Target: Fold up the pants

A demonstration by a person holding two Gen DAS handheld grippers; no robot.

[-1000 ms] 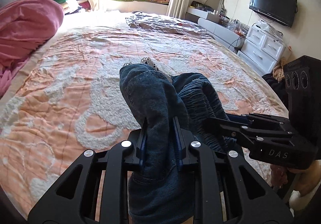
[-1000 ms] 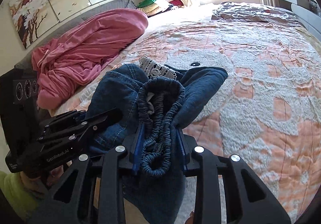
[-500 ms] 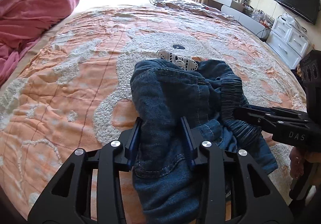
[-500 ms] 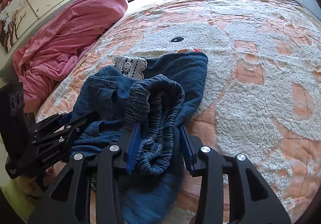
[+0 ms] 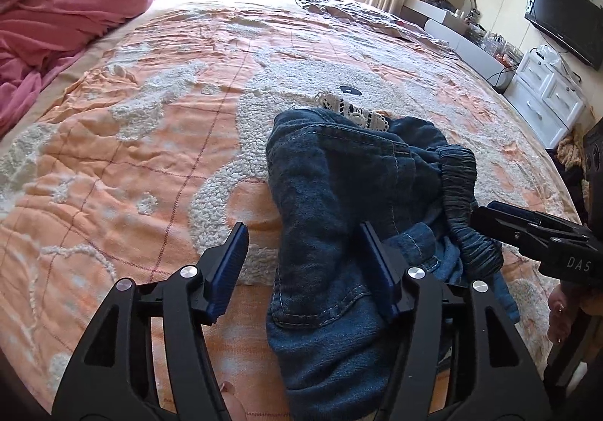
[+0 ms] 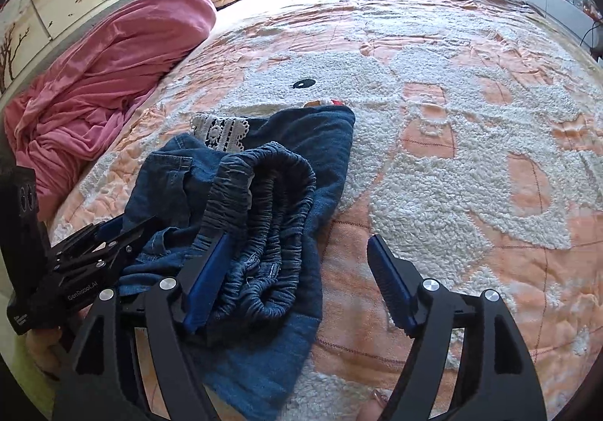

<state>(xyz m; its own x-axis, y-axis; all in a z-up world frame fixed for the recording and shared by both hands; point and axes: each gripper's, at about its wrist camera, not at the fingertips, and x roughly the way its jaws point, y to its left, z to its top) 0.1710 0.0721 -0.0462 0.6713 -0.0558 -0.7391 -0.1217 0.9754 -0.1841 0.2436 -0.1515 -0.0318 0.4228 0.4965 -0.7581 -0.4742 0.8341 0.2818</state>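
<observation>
1. One pink blanket (image 5: 71,6) lay bunched at the bedspread's (image 5: 150,142) left edge.
2. The left gripper (image 5: 301,262) had just been opening; denim lay between its spread pads, ungripped.
3. One pair of pants (image 5: 339,176) lay bunched mid-bed, long axis running away from the cameras, lace trim farthest.
4. The right gripper (image 6: 297,281) had just been opening, gripping nothing.

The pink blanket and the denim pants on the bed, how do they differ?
The pink blanket is a large plain heap along the bed's far left edge; the denim pants are a much smaller dark blue bundle near the cameras. The pants show a gathered elastic waistband and white lace trim; the blanket shows neither. Both are rumpled and rest on the orange bedspread.
</observation>
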